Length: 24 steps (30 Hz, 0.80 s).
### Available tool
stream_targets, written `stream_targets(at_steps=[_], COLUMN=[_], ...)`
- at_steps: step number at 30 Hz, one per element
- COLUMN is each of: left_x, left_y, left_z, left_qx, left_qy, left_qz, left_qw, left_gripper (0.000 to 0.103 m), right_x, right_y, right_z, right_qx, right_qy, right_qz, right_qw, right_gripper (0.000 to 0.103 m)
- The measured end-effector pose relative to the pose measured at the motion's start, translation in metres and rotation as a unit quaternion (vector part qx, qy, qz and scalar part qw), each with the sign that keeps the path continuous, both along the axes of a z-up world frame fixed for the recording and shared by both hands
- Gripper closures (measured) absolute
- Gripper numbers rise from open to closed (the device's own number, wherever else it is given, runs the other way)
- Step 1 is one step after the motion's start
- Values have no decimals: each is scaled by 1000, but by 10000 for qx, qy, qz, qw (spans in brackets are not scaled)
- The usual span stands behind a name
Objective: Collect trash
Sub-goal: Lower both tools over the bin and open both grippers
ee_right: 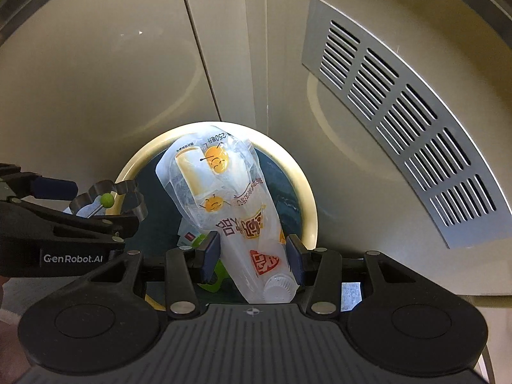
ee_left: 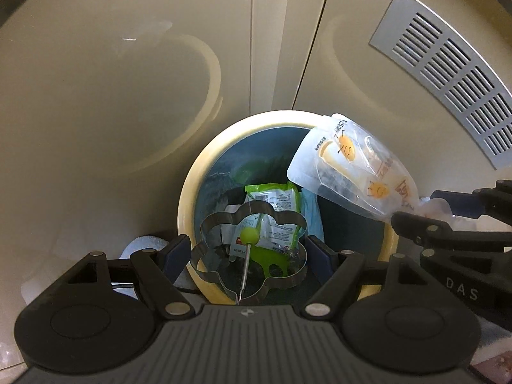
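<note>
Both tongs are over the bin (ee_left: pixel 204 172) here, a round bin with a pale yellow rim and a dark liner, standing right against beige cabinet doors (ee_left: pixel 128 80) with a grey slotted vent panel (ee_right: pixel 400 121) up to the right. The left tongs (ee_left: pixel 251 254) have a flower-shaped metal ring (ee_left: pixel 224 224) sitting between their fingers, a thin rod topped with a green ball (ee_left: pixel 249 236) rising through the middle of it; the ring's sides meet both blue pads, so the grip looks closed on it, held just above the near side of the bin's mouth. In the right wrist view the same ring shows at the left, poised over the bin's left rim. Over to the right tongs (ee_right: pixel 252 256): they carry a clear drink pouch (ee_right: pixel 217 185) printed with yellow smiling faces and red lettering, its white screw cap (ee_right: pixel 278 289) tucked down by the palm and its flat end jutting out over the bin opening. The right pad touches the pouch near the cap; on the left side I cannot tell whether the pad presses the plastic or stands just off it. Down inside the bin lie a green-and-white snack wrapper (ee_left: pixel 275 204) and something pale blue beside it. A white cloth (ee_left: pixel 144 243) peeks out left of the bin.
</note>
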State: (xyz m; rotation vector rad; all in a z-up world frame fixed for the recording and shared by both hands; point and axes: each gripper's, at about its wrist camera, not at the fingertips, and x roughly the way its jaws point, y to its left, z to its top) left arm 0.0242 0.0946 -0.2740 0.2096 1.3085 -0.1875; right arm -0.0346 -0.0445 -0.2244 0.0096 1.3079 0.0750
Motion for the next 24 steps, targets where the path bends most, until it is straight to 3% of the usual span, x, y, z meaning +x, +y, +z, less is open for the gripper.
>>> stream_targets(at_steps=[13,24], left_x=[12,15], left_y=[-7,-8], left_z=[-19,-16], left_qx=[199,270], left_qy=[219,308], left_qz=[21,16], left_qw=[9996,9992], left_gripper=[21,21], right_x=[7,4], right_y=[5,4], right_z=[-11,-3], right_qx=[-5,3], right_qy=[159,234], right_qz=[-9,-18], right_qw=[9999,9997], right_gripper=[54,54])
